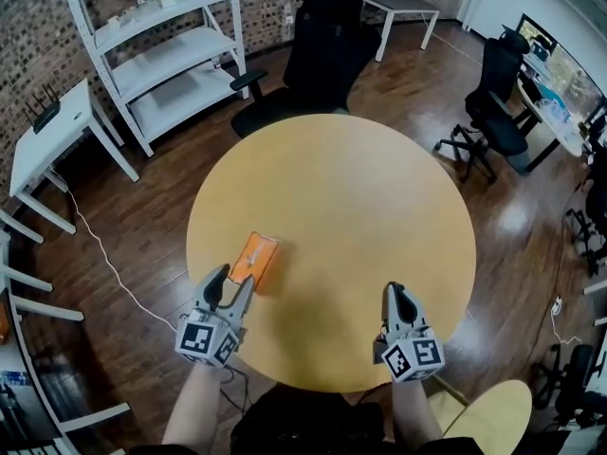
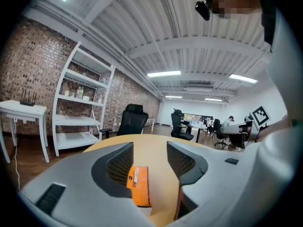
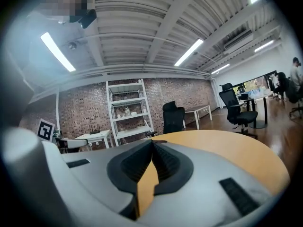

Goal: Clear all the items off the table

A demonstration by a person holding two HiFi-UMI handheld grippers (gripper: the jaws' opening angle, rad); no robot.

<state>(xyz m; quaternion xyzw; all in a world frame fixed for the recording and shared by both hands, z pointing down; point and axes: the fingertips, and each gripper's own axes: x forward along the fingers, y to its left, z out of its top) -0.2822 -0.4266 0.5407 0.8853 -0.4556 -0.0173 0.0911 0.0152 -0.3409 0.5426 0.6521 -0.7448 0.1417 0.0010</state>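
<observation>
Item: flat orange rectangular carton [image 1: 254, 260], lying near the left front edge of the round tan wooden surface [image 1: 351, 207]; the only thing on it.
Left hand-held gripper [image 1: 235, 278]: jaws partly apart, carton's near end between them, not clamped.
Right hand-held gripper [image 1: 395, 292]: jaws together, empty.
Progress: last item left, by my reckoning; grasp and removal pending.

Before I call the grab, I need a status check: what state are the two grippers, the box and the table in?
left gripper: open, the orange box showing between its jaws, pads not pressing on it.
right gripper: shut, nothing between its jaws.
orange box: lying flat on the table, not lifted.
table: bears the orange box near the person's left side.
</observation>
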